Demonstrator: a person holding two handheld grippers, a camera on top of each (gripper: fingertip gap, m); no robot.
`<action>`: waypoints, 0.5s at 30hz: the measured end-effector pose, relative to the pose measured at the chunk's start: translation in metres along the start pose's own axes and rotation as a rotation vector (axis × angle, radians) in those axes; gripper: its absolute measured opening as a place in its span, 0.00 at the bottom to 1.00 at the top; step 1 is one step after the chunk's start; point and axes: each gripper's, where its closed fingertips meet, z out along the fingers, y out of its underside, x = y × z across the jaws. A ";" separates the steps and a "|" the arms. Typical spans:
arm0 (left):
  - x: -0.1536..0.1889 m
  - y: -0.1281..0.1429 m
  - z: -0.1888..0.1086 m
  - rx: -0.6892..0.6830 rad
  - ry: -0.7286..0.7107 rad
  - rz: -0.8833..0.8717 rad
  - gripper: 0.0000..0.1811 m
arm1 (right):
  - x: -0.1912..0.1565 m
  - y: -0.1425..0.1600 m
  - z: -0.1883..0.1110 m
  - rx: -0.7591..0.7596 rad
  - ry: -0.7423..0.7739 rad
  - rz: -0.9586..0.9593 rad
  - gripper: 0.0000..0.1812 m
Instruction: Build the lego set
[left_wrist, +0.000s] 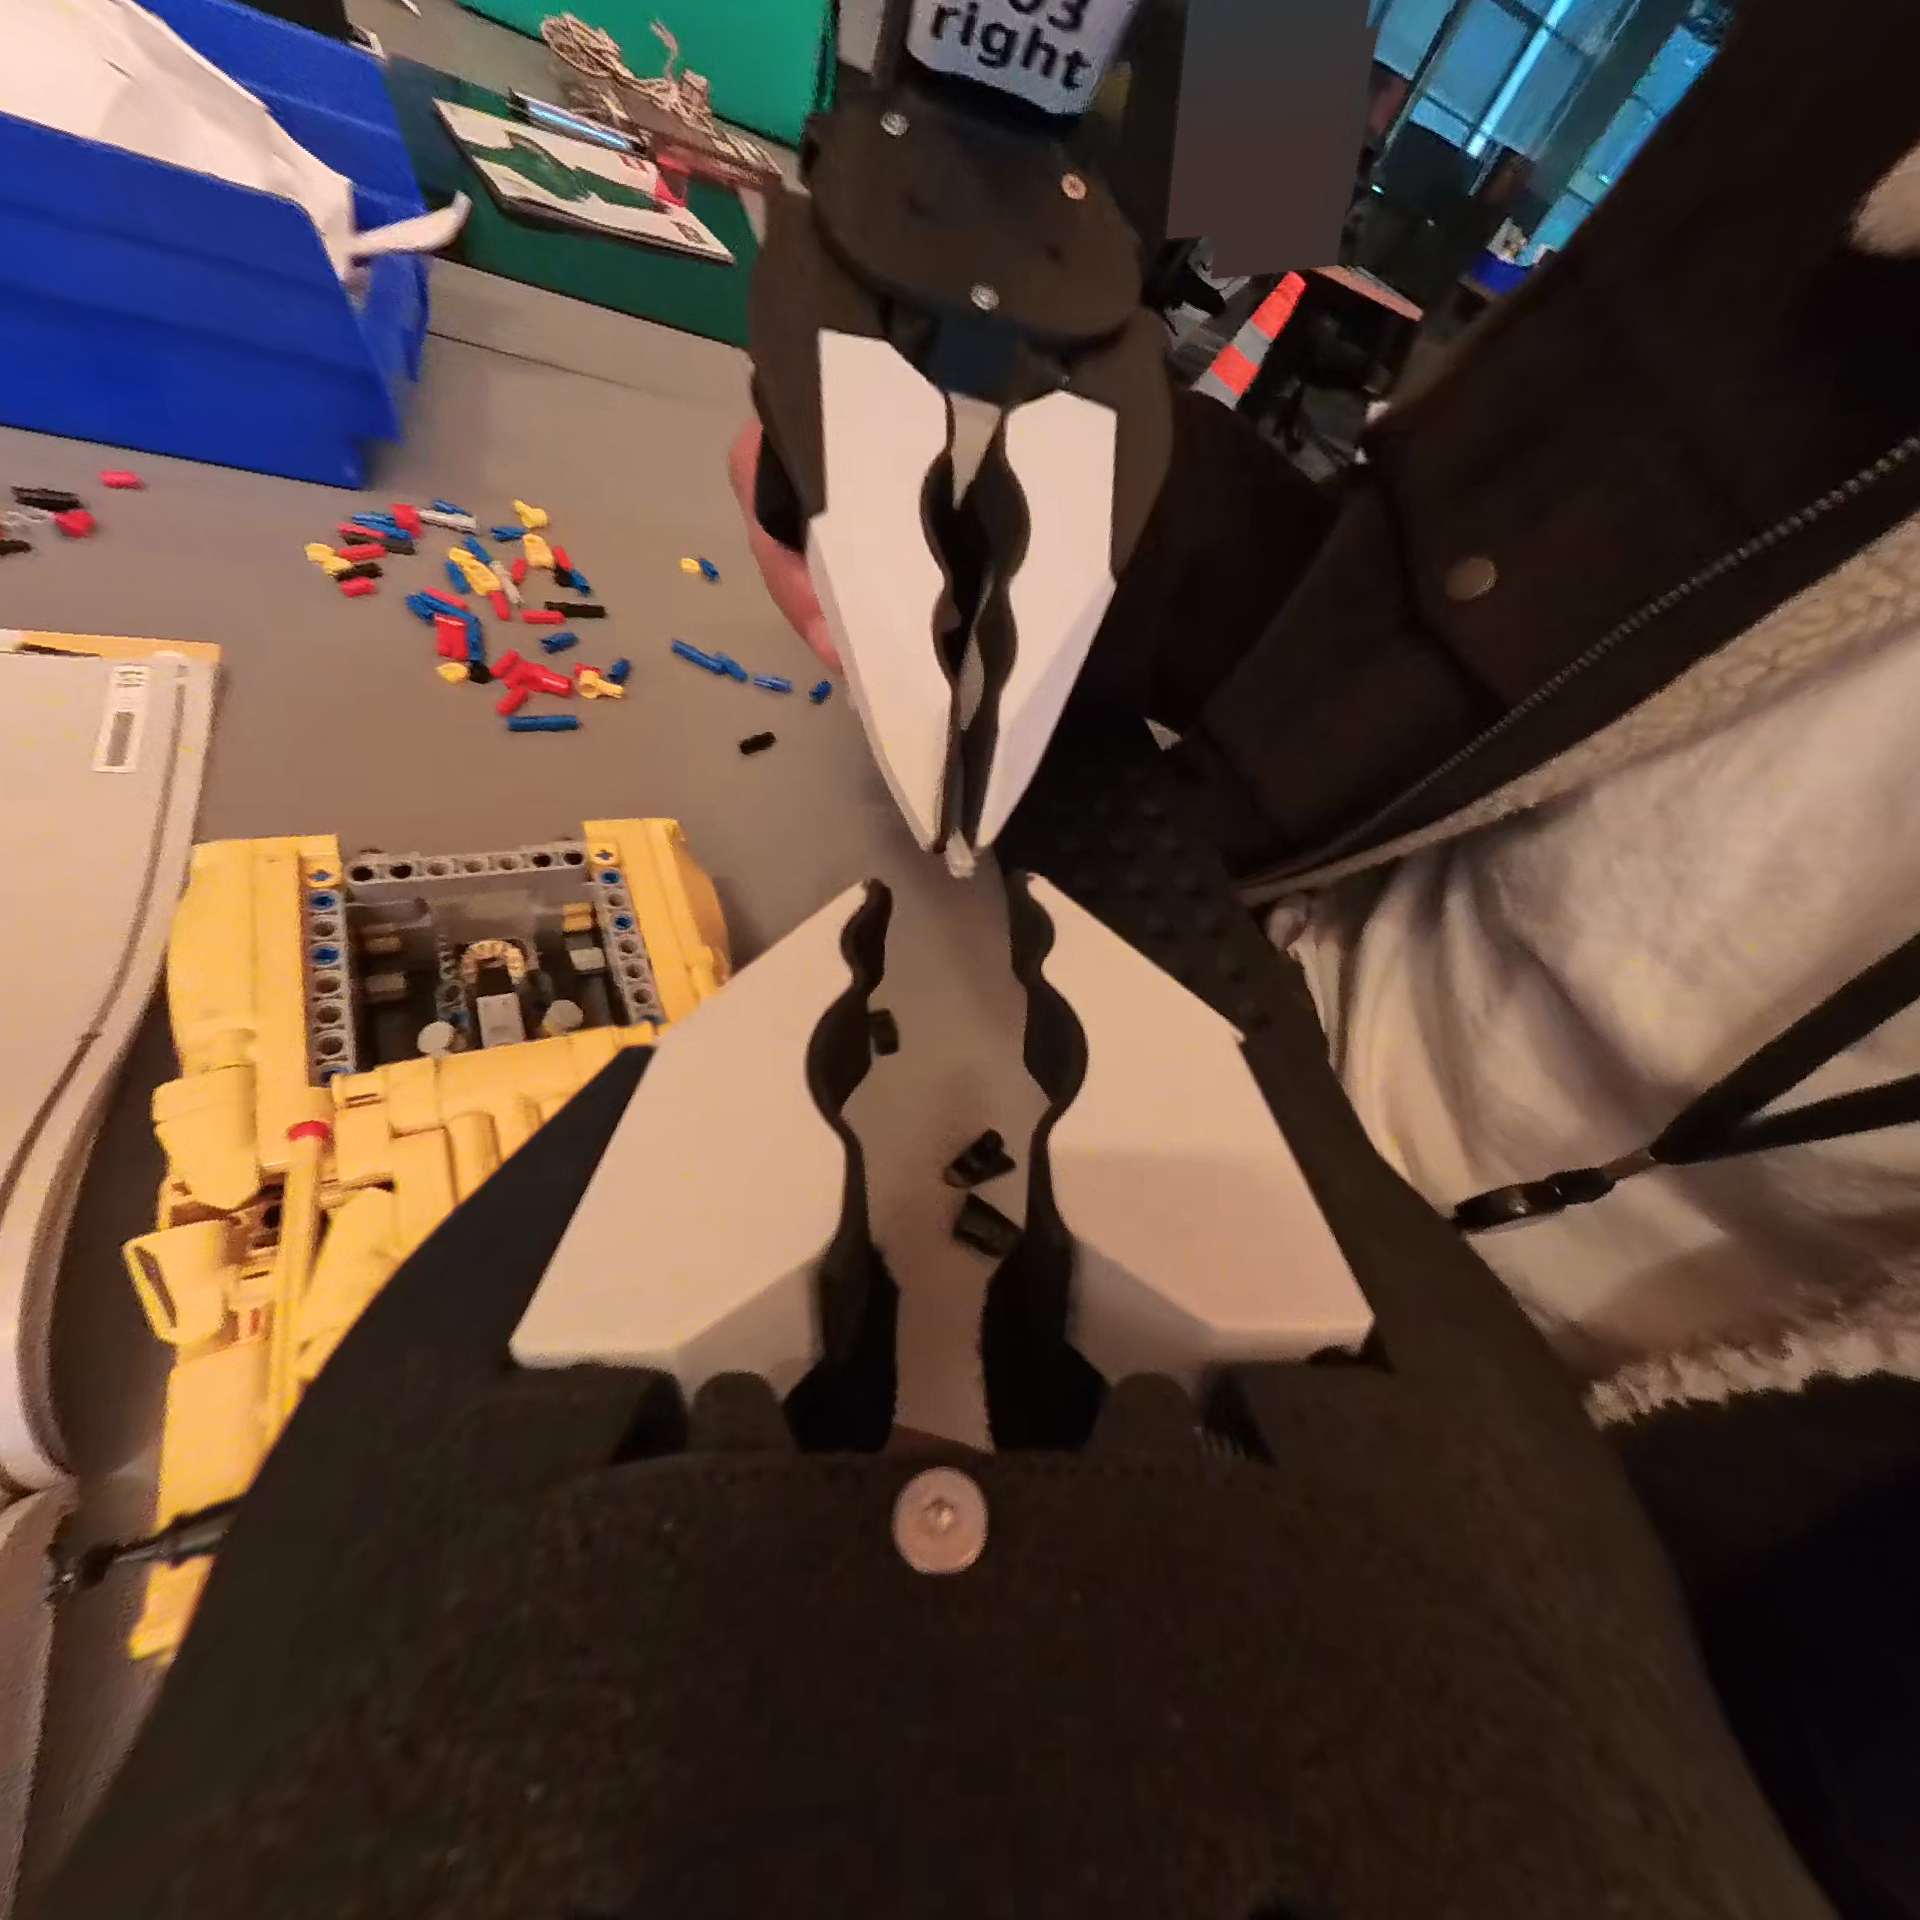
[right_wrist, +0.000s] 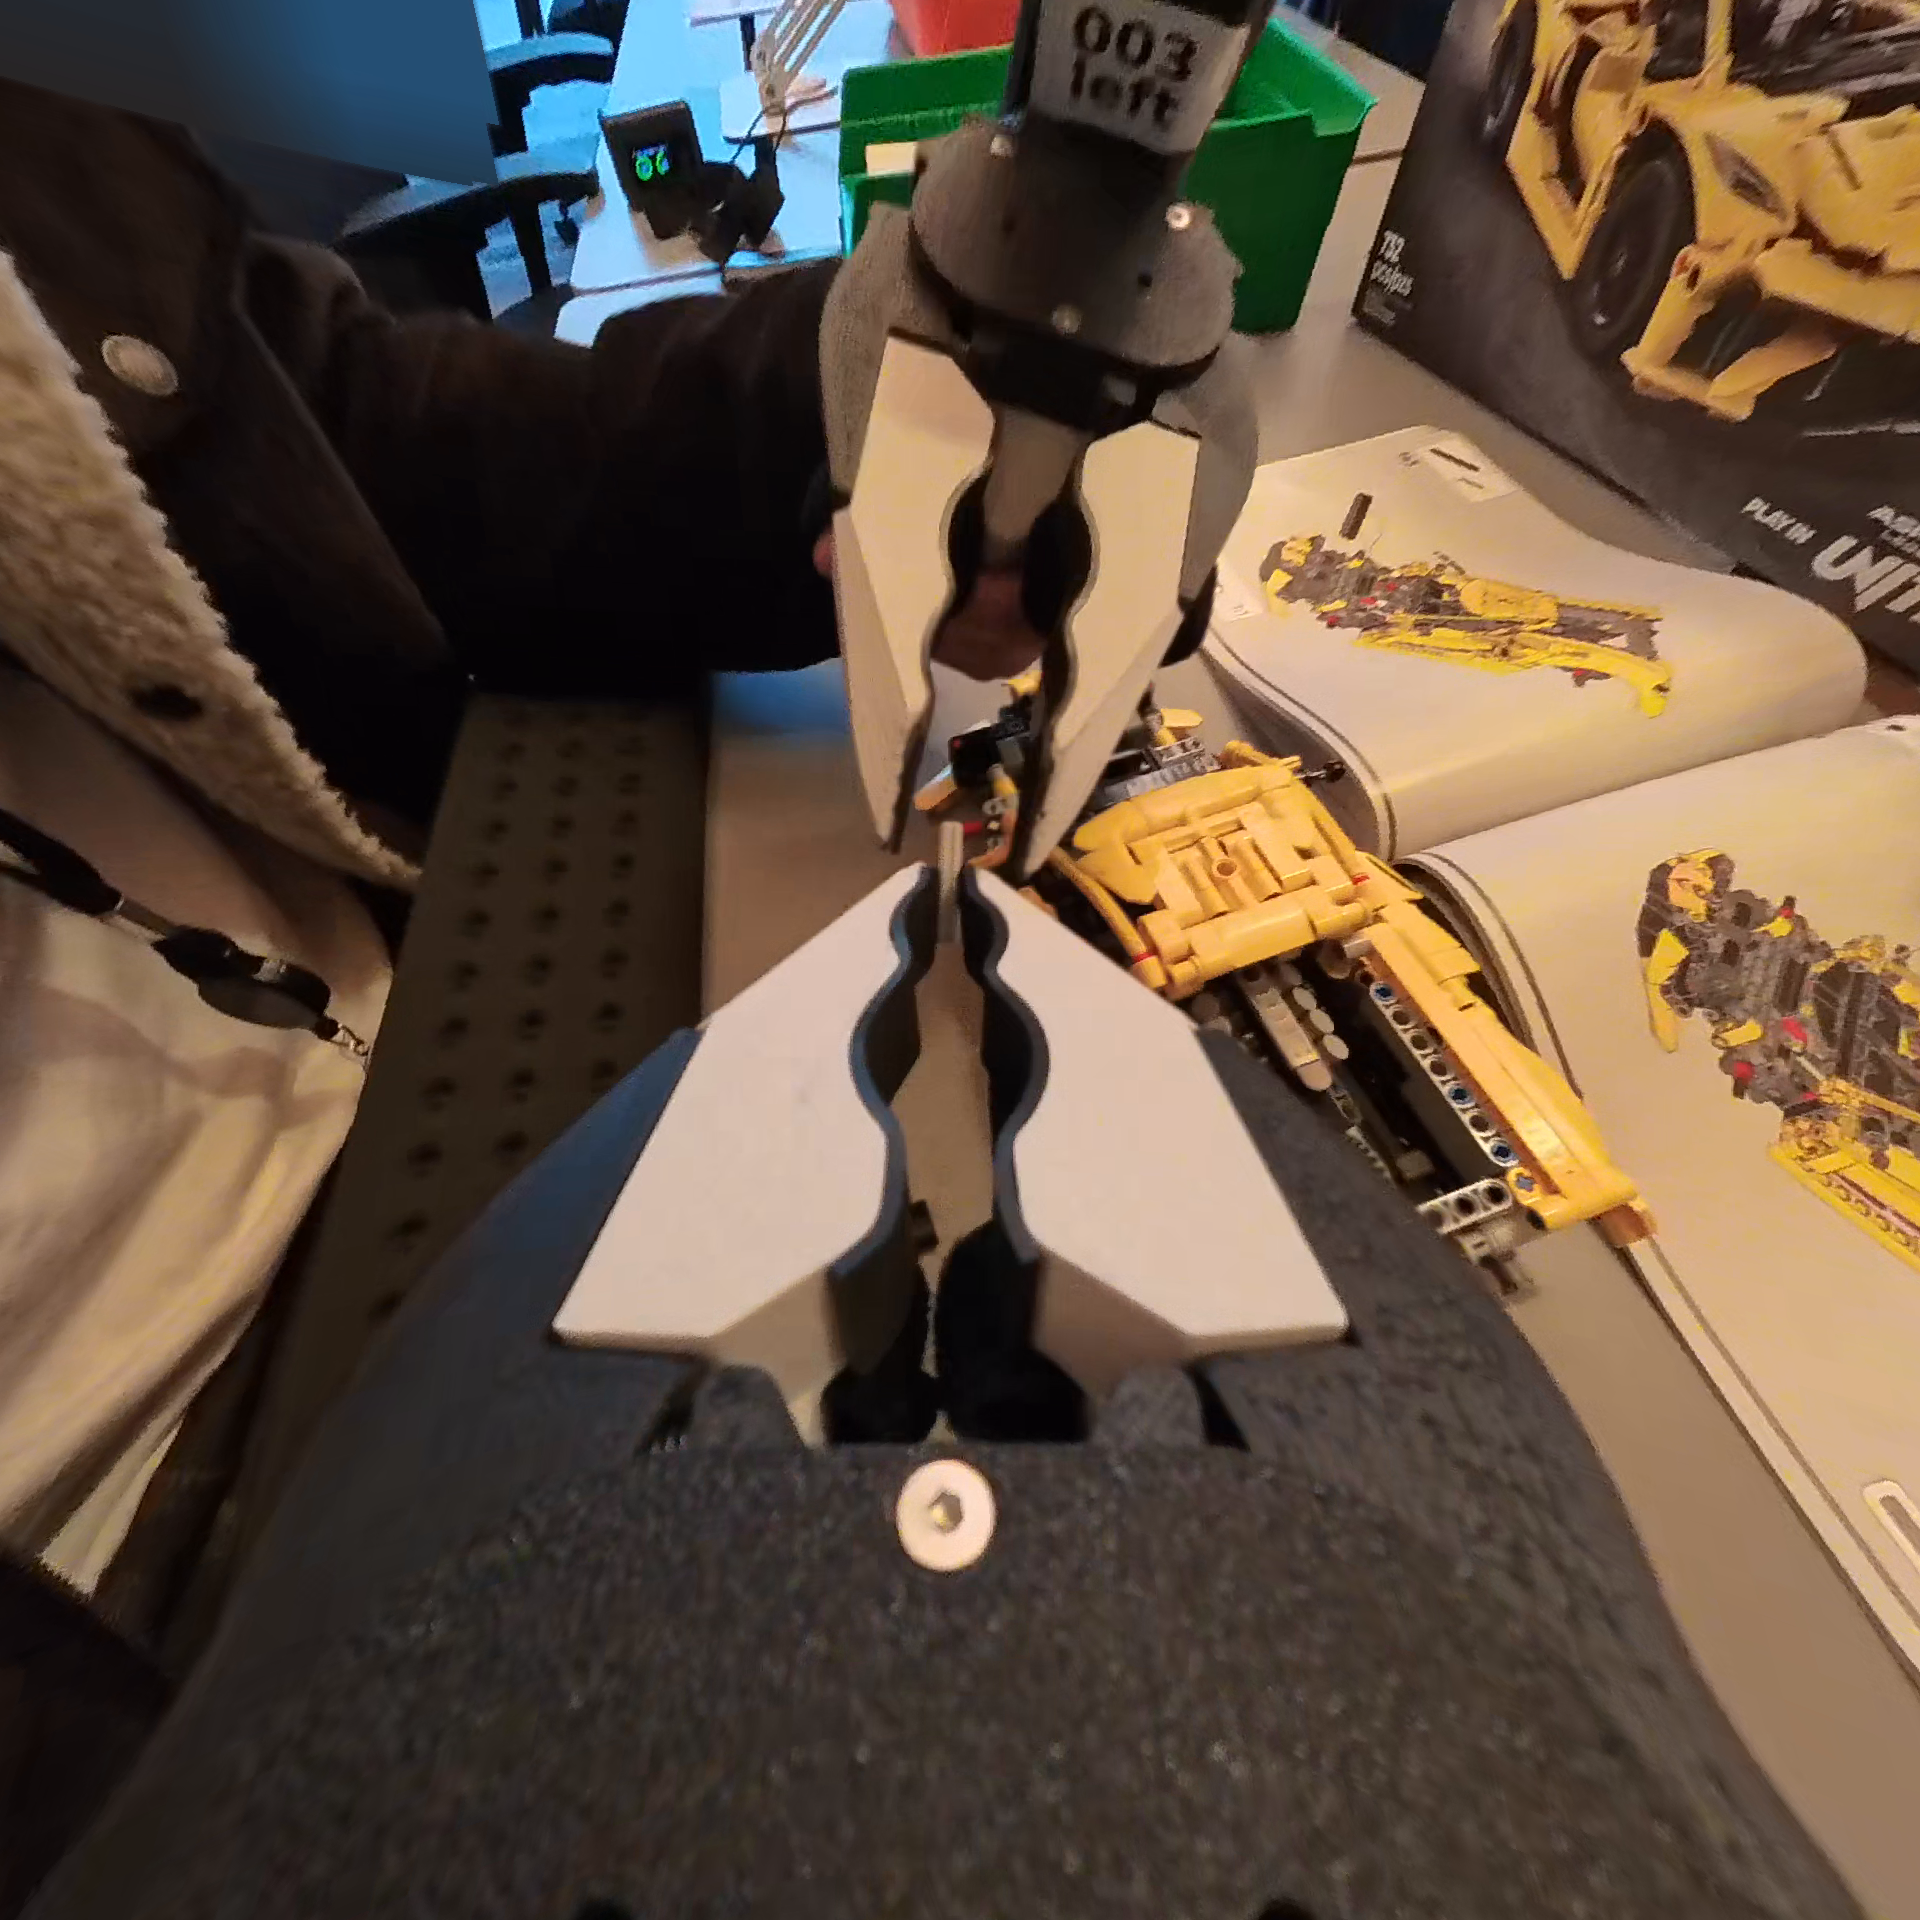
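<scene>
At the left edge of the left wrist view sit blue bins (left_wrist: 197, 301) and, below them, an open instruction booklet (left_wrist: 83, 935) carrying a small printed label. Loose red, blue, yellow and black pins (left_wrist: 488, 613) lie scattered on the grey surface (left_wrist: 644, 436), and the half-built yellow car (left_wrist: 416, 1039) lies just beside the booklet, its grey frame exposed. My left tongs (left_wrist: 951, 894) stand apart, gripping nothing, a few black pins (left_wrist: 982, 1184) showing on the surface between the fingers. Tip to tip with them, my right tongs (left_wrist: 958, 847) are clamped on a thin pale grey piece (left_wrist: 961, 857), which pokes out just short of the left tips. A white tag with printed lettering rides on the right tool's body. My dark jacket (left_wrist: 1558, 520) fills the right side.

In the right wrist view, the jacket is at left, above a dark perforated plate (right_wrist: 540, 935). My right tongs (right_wrist: 948, 883) pinch the grey piece (right_wrist: 948, 873) upright, and the left tongs (right_wrist: 951, 842), lettered tag on top, hang open over it, partly hiding the car (right_wrist: 1299, 914). Farther right lie the booklet's pages (right_wrist: 1558, 644) with yellow model drawings, a green bin (right_wrist: 1299, 135) behind them, and the printed set box (right_wrist: 1662, 260) showing a yellow car.
</scene>
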 end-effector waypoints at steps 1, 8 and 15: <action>-0.002 -0.002 0.000 0.016 -0.012 -0.002 0.12 | 0.002 -0.001 0.000 0.001 0.012 0.000 0.02; -0.009 -0.003 -0.002 0.021 -0.052 -0.001 0.06 | 0.009 0.001 0.004 -0.024 0.075 -0.023 0.02; -0.008 0.000 0.000 0.003 -0.041 -0.003 0.02 | 0.009 0.003 0.006 -0.022 0.073 -0.019 0.02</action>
